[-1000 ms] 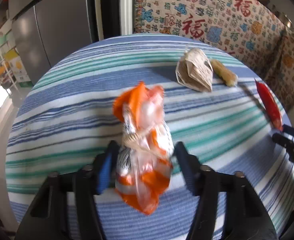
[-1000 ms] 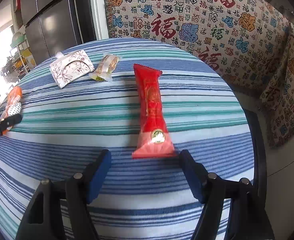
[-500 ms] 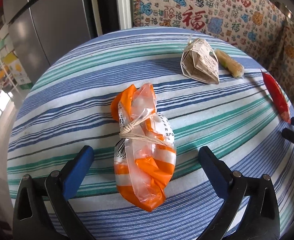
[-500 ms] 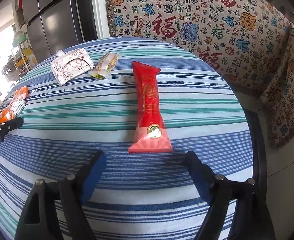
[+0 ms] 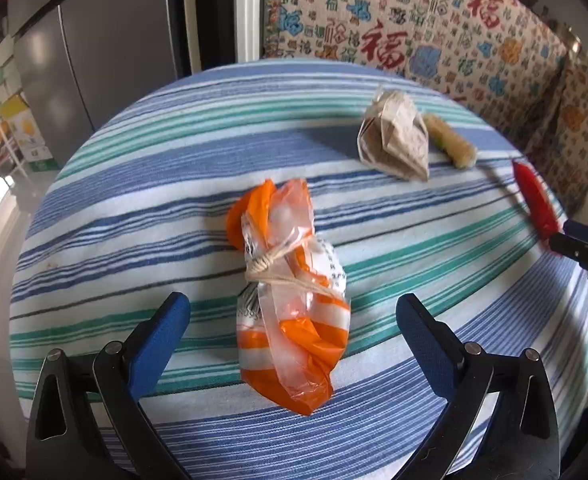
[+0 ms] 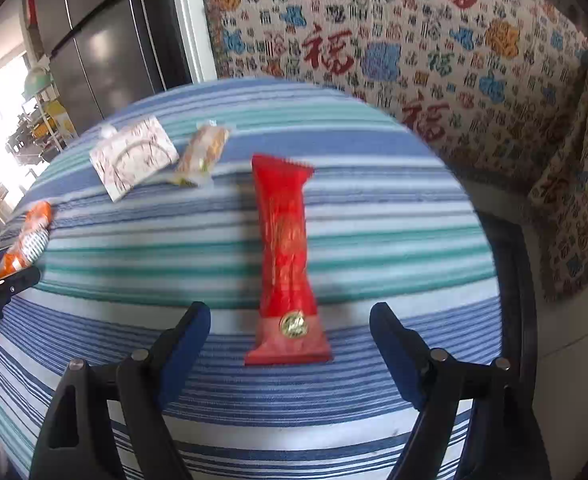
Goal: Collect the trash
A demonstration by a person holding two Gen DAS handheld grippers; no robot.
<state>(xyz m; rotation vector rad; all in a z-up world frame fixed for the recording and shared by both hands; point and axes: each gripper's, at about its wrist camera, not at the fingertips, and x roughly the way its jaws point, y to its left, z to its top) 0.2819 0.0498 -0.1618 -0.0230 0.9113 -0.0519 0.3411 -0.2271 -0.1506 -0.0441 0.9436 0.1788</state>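
Your left hand-held gripper (image 5: 293,312) is spread wide, and the knotted orange bag (image 5: 290,296) lies on the striped counter (image 5: 134,184) between its blue pads (image 5: 162,332), touching neither. Your right hand-held gripper (image 6: 290,340) is spread too, with the near end of the red wrapper (image 6: 286,256) lying flat between its pads, untouched. Farther off on the counter, a patterned tissue pack (image 6: 134,158) and a small snack packet (image 6: 204,154) lie just beside each other.
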